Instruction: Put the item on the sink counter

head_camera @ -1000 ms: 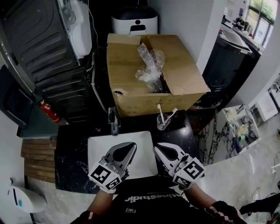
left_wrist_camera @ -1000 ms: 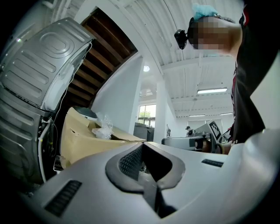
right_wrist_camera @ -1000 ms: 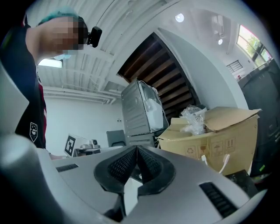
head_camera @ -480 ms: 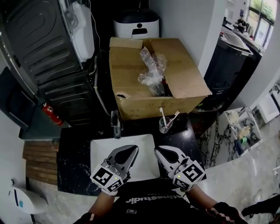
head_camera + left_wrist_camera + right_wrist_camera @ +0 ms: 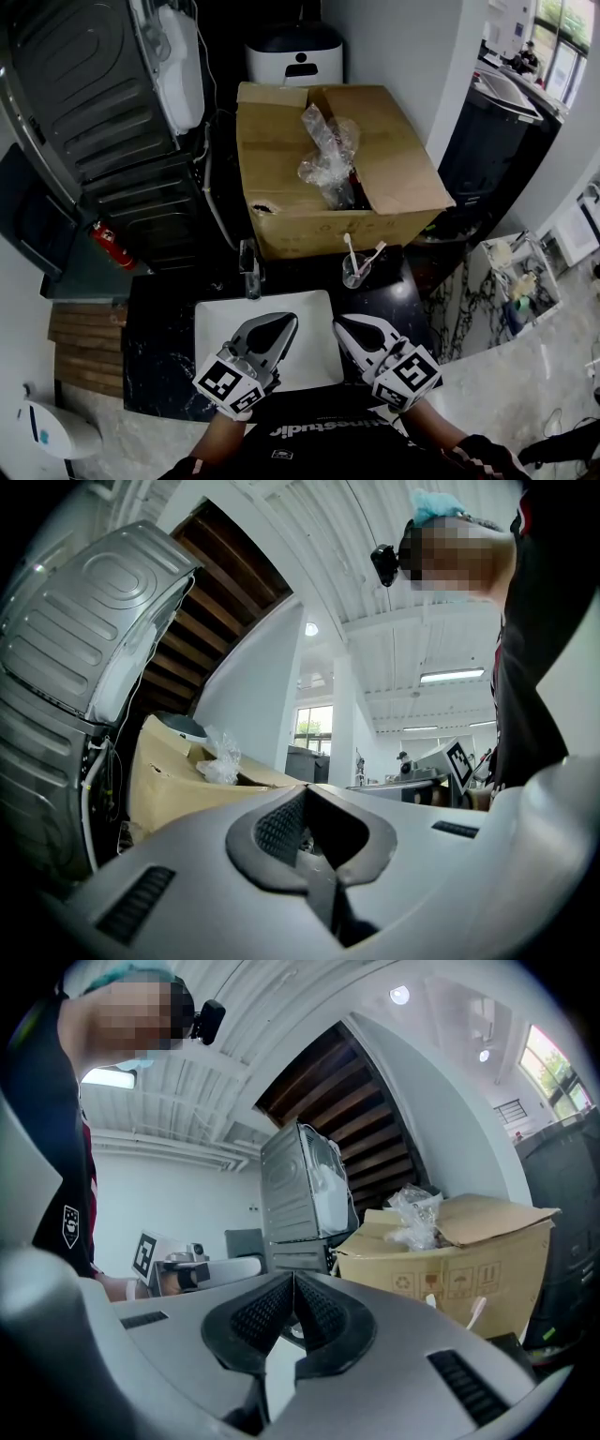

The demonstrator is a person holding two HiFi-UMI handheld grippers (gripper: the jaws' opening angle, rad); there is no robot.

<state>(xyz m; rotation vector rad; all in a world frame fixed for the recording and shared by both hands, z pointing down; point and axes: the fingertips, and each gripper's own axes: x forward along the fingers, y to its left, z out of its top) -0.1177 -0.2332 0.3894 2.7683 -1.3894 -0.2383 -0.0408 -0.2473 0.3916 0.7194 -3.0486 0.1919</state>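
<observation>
An open cardboard box (image 5: 328, 178) stands behind the sink, with a clear plastic-wrapped item (image 5: 326, 150) sticking out of its top. The black sink counter (image 5: 159, 328) surrounds a white basin (image 5: 225, 328). My left gripper (image 5: 280, 322) and right gripper (image 5: 341, 324) hover side by side over the basin's near edge, both shut and empty. The left gripper view shows its shut jaws aimed up at the box (image 5: 173, 780) and the plastic (image 5: 221, 757). Past the shut jaws in the right gripper view are the box (image 5: 459, 1260) and the plastic (image 5: 417, 1211).
A faucet (image 5: 249, 269) stands at the basin's back edge. A glass with toothbrushes (image 5: 354, 268) sits on the counter's back right. A grey machine (image 5: 84, 103) fills the left, with a red fire extinguisher (image 5: 110, 246) below it. A white appliance (image 5: 295, 52) stands behind the box.
The scene has slid slightly right and down in the head view. Both grippers keep the same pose over the basin, shut and empty.
</observation>
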